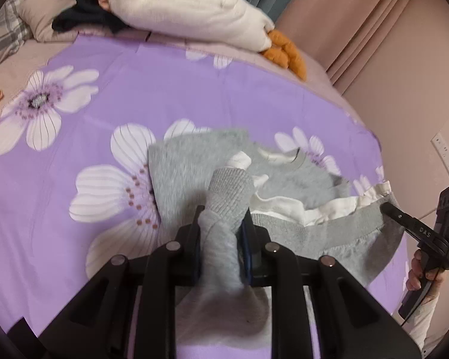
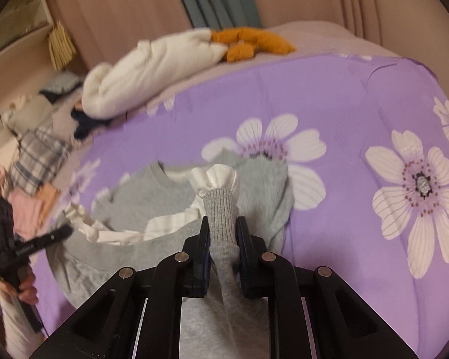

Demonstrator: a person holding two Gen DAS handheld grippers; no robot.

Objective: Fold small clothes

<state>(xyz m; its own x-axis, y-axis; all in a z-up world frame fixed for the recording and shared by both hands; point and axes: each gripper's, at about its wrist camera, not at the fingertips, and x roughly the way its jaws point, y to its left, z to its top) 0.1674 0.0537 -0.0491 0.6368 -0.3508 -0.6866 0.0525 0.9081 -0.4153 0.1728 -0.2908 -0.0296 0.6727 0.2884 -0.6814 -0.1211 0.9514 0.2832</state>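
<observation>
A small grey sweatshirt point(image 1: 287, 179) with white ruffle trim lies crumpled on the purple flowered sheet point(image 1: 164, 89). My left gripper point(image 1: 223, 221) is shut on one grey sleeve near its ribbed cuff point(image 1: 230, 188). My right gripper point(image 2: 223, 230) is shut on the other sleeve below its ribbed cuff and white ruffle point(image 2: 214, 179). The sweatshirt body point(image 2: 140, 191) shows in the right wrist view too. Each gripper appears in the other's view, the right point(image 1: 404, 221) at the hem, the left point(image 2: 45, 239) at the left edge.
A white plush goose point(image 1: 191, 9) with orange feet point(image 1: 284, 51) lies at the back of the bed. Pillows and a plaid cloth point(image 1: 3, 33) sit back left. A pile of clothes point(image 2: 33, 167) lies left. Pink curtains point(image 1: 374, 30) hang behind.
</observation>
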